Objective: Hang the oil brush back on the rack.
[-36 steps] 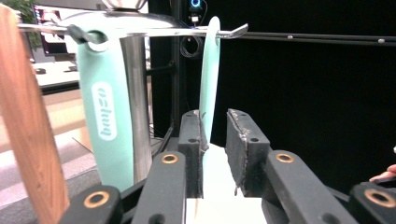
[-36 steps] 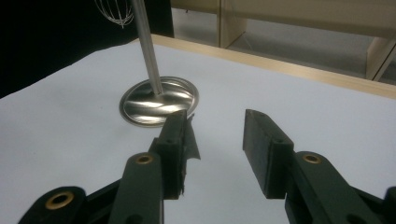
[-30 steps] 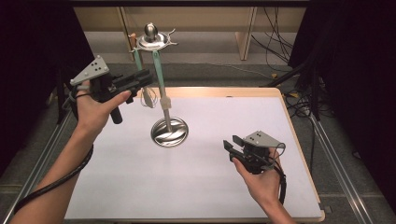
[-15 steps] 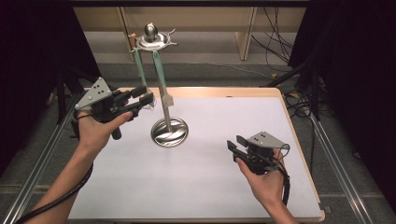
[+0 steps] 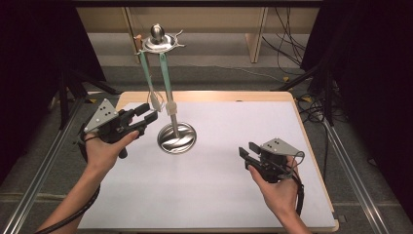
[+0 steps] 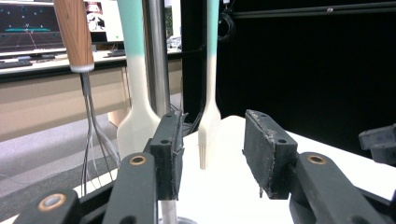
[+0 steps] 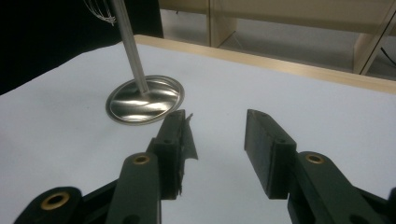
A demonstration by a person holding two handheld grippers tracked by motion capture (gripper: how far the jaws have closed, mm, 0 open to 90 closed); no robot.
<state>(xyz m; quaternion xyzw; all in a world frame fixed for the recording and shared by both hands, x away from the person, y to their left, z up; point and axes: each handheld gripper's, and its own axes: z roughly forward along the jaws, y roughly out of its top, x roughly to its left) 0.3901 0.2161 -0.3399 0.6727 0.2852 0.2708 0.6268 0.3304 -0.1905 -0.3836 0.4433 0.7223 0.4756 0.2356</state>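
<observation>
In the high view, the left gripper point(image 5: 146, 114) is hovering over the left part of the white table point(image 5: 229, 195), held in the person's left hand point(image 5: 104, 148), with its jaws parted and holding nothing, pointing toward the utensil stand point(image 5: 176, 138). That stand is sitting on a round, shiny metal base near the table's middle, a little toward the far side, with a thin metal pole point(image 6: 156, 56) rising to a rack at the top. Utensils are hanging from the rack: in the left gripper view, a whisk point(image 6: 91, 112) with a wooden handle is dangling at the left, a spatula point(image 6: 135, 102) with a teal-and-cream handle is hanging just beside the pole, and a fork point(image 6: 208, 126) of the same colouring is showing right between the open jaws, farther off and untouched. Cables point(image 5: 292, 29) are lying on the floor behind the table. Further right, the right gripper point(image 5: 247, 155) is resting low over the table's right part in the right hand point(image 5: 277, 192), well apart from the stand, its jaws likewise spread wide and empty; in the right gripper view they are framing bare white tabletop, with the stand's base up to the left.
</observation>
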